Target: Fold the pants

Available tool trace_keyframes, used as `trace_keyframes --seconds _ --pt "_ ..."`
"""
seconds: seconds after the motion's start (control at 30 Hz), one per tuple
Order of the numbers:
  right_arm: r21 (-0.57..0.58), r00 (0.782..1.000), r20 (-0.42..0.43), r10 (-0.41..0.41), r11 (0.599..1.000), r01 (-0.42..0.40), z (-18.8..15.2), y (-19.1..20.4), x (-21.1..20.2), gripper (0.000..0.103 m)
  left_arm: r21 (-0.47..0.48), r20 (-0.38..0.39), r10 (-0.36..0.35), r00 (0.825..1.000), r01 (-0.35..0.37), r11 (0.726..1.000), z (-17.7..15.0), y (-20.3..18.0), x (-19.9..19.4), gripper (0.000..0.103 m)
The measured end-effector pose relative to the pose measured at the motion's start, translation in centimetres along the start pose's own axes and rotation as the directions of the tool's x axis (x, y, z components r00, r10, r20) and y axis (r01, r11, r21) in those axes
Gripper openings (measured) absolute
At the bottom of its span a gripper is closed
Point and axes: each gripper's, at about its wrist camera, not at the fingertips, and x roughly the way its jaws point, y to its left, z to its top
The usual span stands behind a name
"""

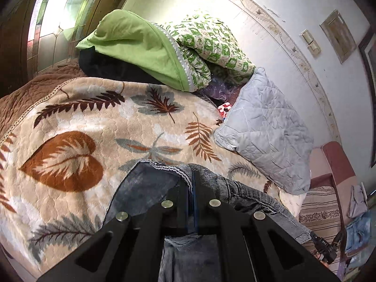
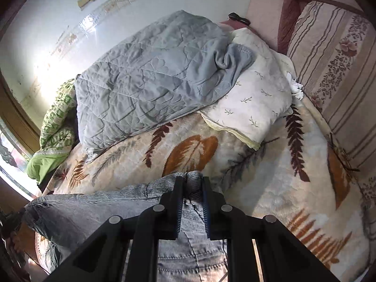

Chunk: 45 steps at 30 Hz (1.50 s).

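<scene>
Grey-blue denim pants [image 1: 150,183] lie on a leaf-patterned blanket [image 1: 70,122] on a bed. My left gripper [image 1: 192,178] is shut on the pants' ribbed waistband edge, with fabric pinched between its black fingers. In the right wrist view the pants [image 2: 94,209] stretch to the left. My right gripper [image 2: 192,183] is shut on a bunched fold of the waistband, held just above the blanket [image 2: 270,176].
A grey quilted pillow [image 1: 265,131] and a green patterned quilt [image 1: 164,49] lie at the bed's far side. The grey quilt [image 2: 150,77] and a white pillow [image 2: 253,94] lie ahead of my right gripper. A striped sofa [image 2: 333,54] stands at right.
</scene>
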Motion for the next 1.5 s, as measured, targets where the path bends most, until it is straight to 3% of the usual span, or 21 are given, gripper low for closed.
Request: trace_keyframes --seconds 0.17,0.23,0.3,0.37,0.4,0.43,0.47,0.5,0.63,0.77,0.87,1.0,1.07,1.17,1.23,1.27,1.33,1.43,1.5 --pt "0.036 0.999 -0.017 0.041 0.999 -0.040 -7.8 -2.2 -6.6 0.016 -0.013 -0.066 0.025 0.997 -0.026 1.000 -6.2 4.0 -3.6 0.003" --pt "0.042 0.997 -0.064 0.031 0.999 -0.029 -11.7 -3.3 -7.6 0.016 -0.027 -0.112 0.056 0.992 -0.059 0.998 -8.3 5.8 -3.7 0.003" --pt "0.082 0.992 -0.126 0.033 0.996 -0.023 -15.3 -4.9 -7.3 0.016 -0.023 -0.199 0.104 0.974 -0.111 0.994 -9.9 7.4 -2.9 0.004" --pt "0.087 0.970 -0.241 0.014 0.996 0.007 -18.5 -6.2 -5.6 0.019 -0.087 -0.245 0.145 0.959 -0.171 0.981 -11.1 9.3 -2.7 0.009" --pt "0.093 0.963 -0.269 0.002 0.995 0.024 -19.8 -6.8 -5.1 0.023 -0.096 -0.269 0.175 0.947 -0.207 0.974 -11.5 10.0 -2.6 0.022" --pt "0.098 0.956 -0.292 -0.008 0.994 0.038 -20.6 -7.3 -4.8 0.029 -0.101 -0.272 0.223 0.936 -0.258 0.961 -11.6 10.3 -2.9 0.029" --pt "0.108 0.950 -0.313 -0.018 0.993 0.054 -21.0 -7.8 -4.7 0.050 -0.113 -0.247 0.247 0.937 -0.281 0.953 -11.6 10.3 -3.6 0.037" --pt "0.123 0.945 -0.324 -0.034 0.989 0.078 -21.1 -8.1 -4.9 0.072 -0.113 -0.211 0.253 0.944 -0.280 0.953 -11.4 10.0 -4.4 0.039" --pt "0.152 0.974 -0.225 -0.023 0.987 0.058 -19.5 -8.2 -7.8 0.073 -0.008 -0.086 0.275 0.958 -0.277 0.961 -10.6 5.7 -6.6 0.046" --pt "0.191 0.986 -0.157 0.064 0.981 -0.033 -16.1 -7.4 -8.2 0.074 0.150 -0.052 0.229 0.972 -0.219 0.964 -11.2 0.6 -5.4 0.052" --pt "0.225 0.978 -0.173 0.117 0.971 -0.076 -13.5 -6.7 -5.2 0.074 0.231 -0.096 0.254 0.962 -0.226 0.946 -12.9 -1.1 -2.0 0.052" --pt "0.254 0.964 -0.249 0.093 0.967 -0.027 -10.8 -7.2 0.4 0.073 0.270 -0.169 0.364 0.916 -0.312 0.911 -15.7 0.6 2.6 0.052" --pt "0.265 0.952 -0.290 0.093 0.964 -0.013 -10.0 -7.6 3.1 0.069 0.284 -0.134 0.376 0.917 -0.328 0.901 -16.4 1.1 2.9 0.052" --pt "0.241 0.940 -0.326 0.105 0.970 -0.025 -9.3 -7.1 4.9 0.035 0.318 -0.121 0.391 0.912 -0.337 0.886 -16.7 0.8 2.9 0.054" --pt "0.161 0.934 -0.352 0.063 0.987 -0.006 -8.8 -5.9 5.4 0.022 0.318 -0.122 0.392 0.912 -0.338 0.886 -16.6 1.0 3.1 0.056" --pt "0.128 0.932 -0.361 0.038 0.992 0.009 -8.7 -5.5 5.5 0.011 0.320 -0.119 0.394 0.912 -0.340 0.884 -16.6 1.0 3.2 0.058" --pt "0.066 0.951 -0.310 -0.014 0.997 0.036 -8.1 -4.5 4.4 0.008 0.328 -0.109 0.406 0.907 -0.353 0.876 -16.7 1.1 3.4 0.064" --pt "-0.012 0.984 -0.156 -0.082 0.997 0.081 -7.5 -3.1 0.5 0.006 0.323 -0.114 0.392 0.913 -0.339 0.884 -16.7 1.4 3.2 0.065" --pt "-0.040 0.979 -0.148 -0.143 0.990 0.138 -8.2 -3.4 0.5 0.006 0.304 -0.123 0.397 0.909 -0.347 0.887 -16.4 1.1 2.8 0.065"
